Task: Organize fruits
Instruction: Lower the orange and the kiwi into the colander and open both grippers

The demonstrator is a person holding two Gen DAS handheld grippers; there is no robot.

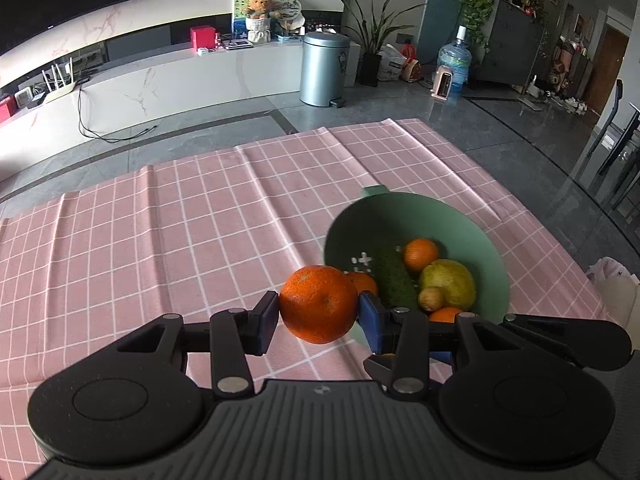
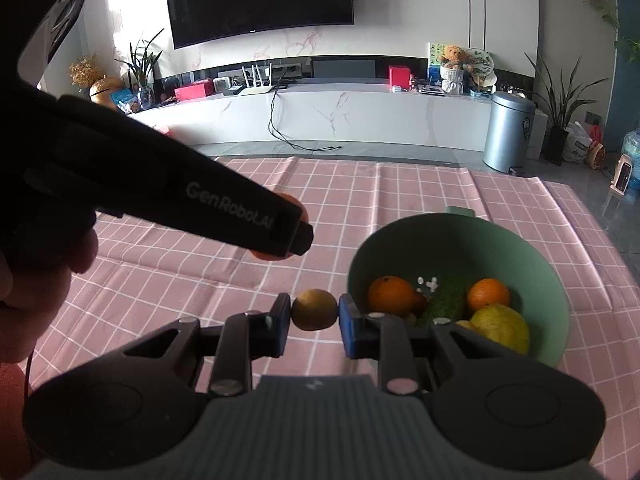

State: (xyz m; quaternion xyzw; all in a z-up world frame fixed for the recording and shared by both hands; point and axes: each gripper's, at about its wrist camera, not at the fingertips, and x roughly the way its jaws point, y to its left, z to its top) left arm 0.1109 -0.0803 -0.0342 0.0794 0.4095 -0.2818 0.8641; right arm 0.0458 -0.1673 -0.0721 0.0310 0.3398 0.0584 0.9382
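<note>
One orange (image 1: 318,304) between left tongs (image 1: 318,318)

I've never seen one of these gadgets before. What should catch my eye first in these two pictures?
Each gripper pinches a fruit above the pink checked tablecloth: the left gripper holds a big orange, the right gripper a small brownish-yellow fruit. To their right stands a green bowl with oranges, a cucumber and a yellow-green fruit.

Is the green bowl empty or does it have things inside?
Not empty. The green bowl holds two oranges, a cucumber and a yellow-green fruit.
</note>
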